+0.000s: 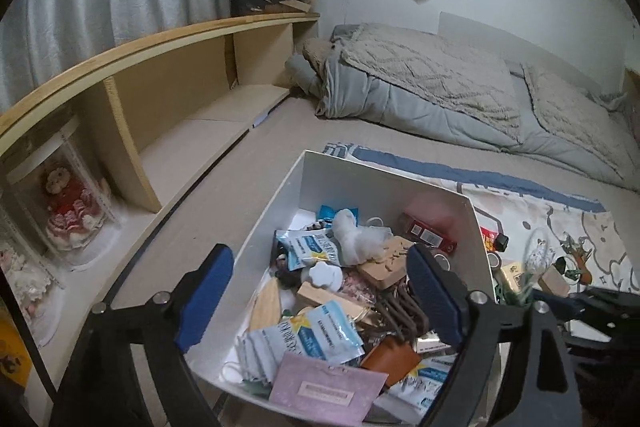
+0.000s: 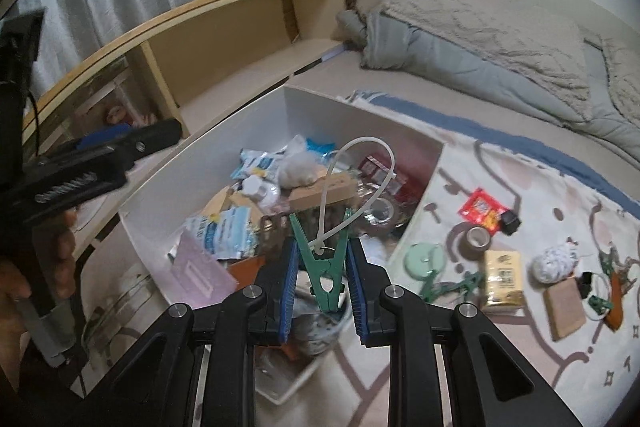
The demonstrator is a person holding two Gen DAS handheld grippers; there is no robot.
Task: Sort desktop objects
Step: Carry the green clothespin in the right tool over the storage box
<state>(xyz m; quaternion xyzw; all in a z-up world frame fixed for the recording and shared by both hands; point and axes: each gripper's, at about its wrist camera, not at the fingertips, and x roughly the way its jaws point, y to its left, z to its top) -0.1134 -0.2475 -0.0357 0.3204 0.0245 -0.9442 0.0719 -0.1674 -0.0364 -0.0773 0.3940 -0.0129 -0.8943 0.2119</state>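
Right gripper [image 2: 322, 267] clamps a green clip [image 2: 325, 267] over the white box [image 2: 360, 119]; left gripper [image 1: 320, 303] hangs wide open.

The clip, white loop [image 2: 360, 167] trailing from it, sits pinched between the 2 blue pads at the box's near edge. Left jaws straddle the packets [image 1: 316, 339] in the box, gripping nothing. More bits lie on the mat [image 2: 540, 347] beside it: tape [image 2: 478, 239], red packet [image 2: 482, 209], yellow pack [image 2: 502, 279].

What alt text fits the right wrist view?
The right gripper pinches a green clothespin with a white loop above a white box crammed with small items. More items lie on the patterned cloth beside it.
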